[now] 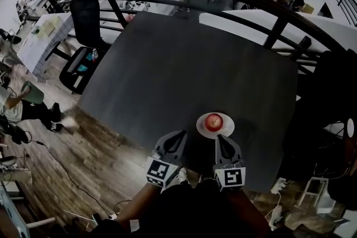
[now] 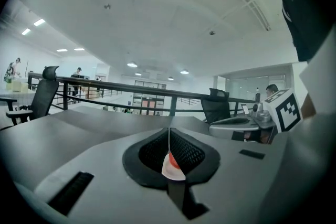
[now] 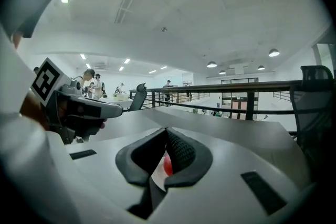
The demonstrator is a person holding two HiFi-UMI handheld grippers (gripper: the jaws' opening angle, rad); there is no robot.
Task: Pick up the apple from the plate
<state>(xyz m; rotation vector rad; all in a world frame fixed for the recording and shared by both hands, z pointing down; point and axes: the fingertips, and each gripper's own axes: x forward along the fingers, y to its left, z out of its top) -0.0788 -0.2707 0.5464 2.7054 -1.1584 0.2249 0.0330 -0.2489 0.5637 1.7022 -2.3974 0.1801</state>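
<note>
None of the pick-up looks done yet. One dark table [image 1: 167,64] carries everything, and at its near edge two tools hover side by side. The left gripper [image 1: 179,134] and the right gripper [image 1: 220,138] each have their jaws pressed together with nothing between them. Just beyond the right one lies the white plate [image 1: 227,130], with the red apple [image 1: 213,121] resting on its middle, untouched. By my judgement, what remains is to open the jaws, close them on the apple and lift it.
</note>
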